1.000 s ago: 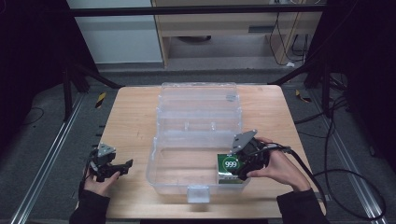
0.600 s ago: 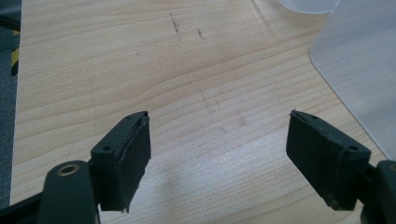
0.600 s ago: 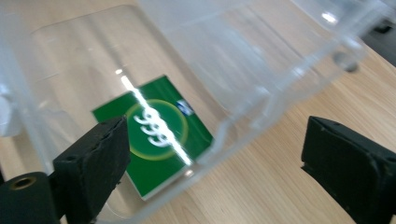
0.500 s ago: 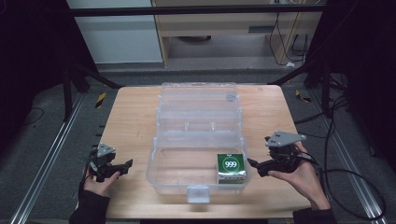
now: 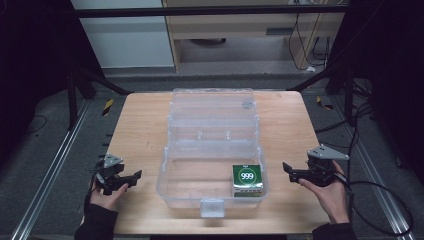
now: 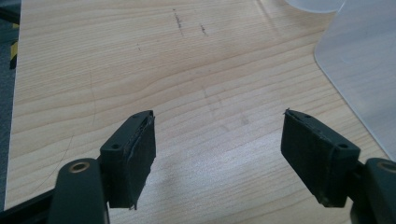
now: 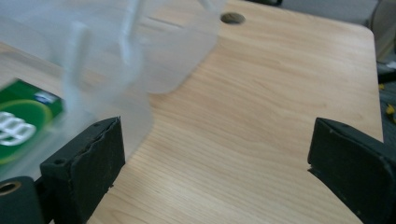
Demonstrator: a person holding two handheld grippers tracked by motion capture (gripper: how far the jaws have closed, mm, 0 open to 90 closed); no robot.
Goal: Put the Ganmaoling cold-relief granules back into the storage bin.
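Observation:
A clear plastic box (image 5: 172, 170) stands open at the table's middle, its lid (image 5: 212, 107) laid back. Inside, in the near right corner, lies a green carton (image 5: 247, 179) marked 999. My right gripper (image 5: 289, 172) hovers just right of the box, open and holding nothing. In the right gripper view the gripper (image 7: 218, 128) spreads wide over bare wood, and the green carton (image 7: 23, 119) shows through the clear box wall (image 7: 140, 56). My left gripper (image 5: 134, 177) rests open left of the box. In the left gripper view that gripper (image 6: 218, 119) has only wood between its jaws.
The wooden table (image 5: 140, 130) has bare stretches on both sides of the box. A small round hole (image 7: 232, 18) sits in the tabletop near its far edge. A corner of the clear box (image 6: 359, 60) lies to the right of my left gripper. Cables trail on the floor at right.
My right gripper let go of the green carton, which now lies in the box, and drew back to the right, outside the box. The left gripper has stayed where it was.

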